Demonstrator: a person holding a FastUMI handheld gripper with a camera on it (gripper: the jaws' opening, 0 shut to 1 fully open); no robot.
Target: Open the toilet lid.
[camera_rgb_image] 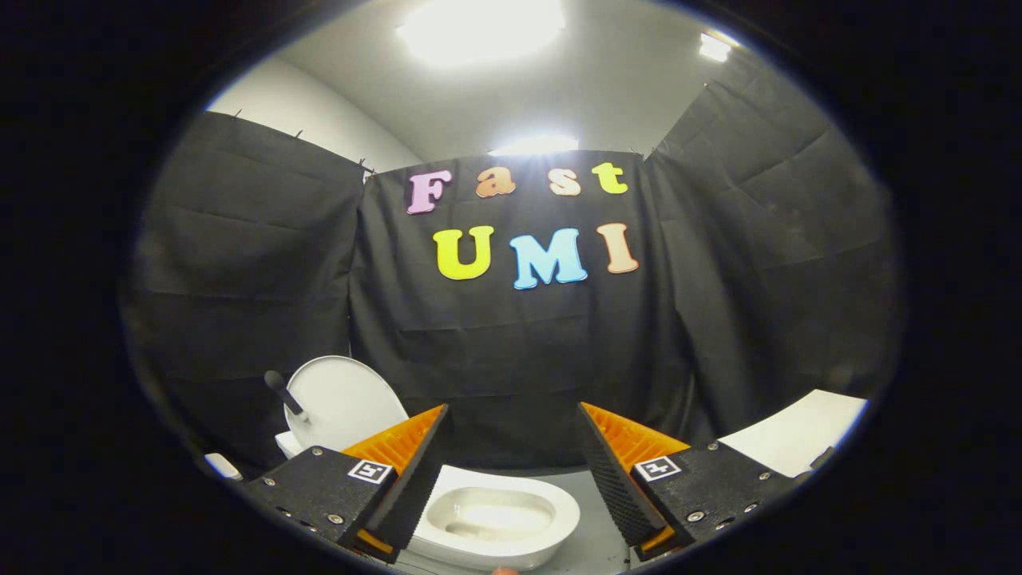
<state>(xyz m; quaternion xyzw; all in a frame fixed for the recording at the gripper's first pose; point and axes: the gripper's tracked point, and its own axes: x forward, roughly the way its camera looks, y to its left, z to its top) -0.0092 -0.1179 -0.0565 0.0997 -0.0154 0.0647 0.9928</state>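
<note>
Two fingers of the gripper (511, 471) spread wide, nothing held. Just ahead and below, between them, toilet bowl (489, 519) sits exposed; toilet lid (343, 403) is already upright beyond the left finger, leaning back at the cloth wall (511, 351). Looks done, so best move: back off straight, don't clip the bowl rim. Plenty of room mid-booth; white panel (798, 435) crowds the right side
</note>
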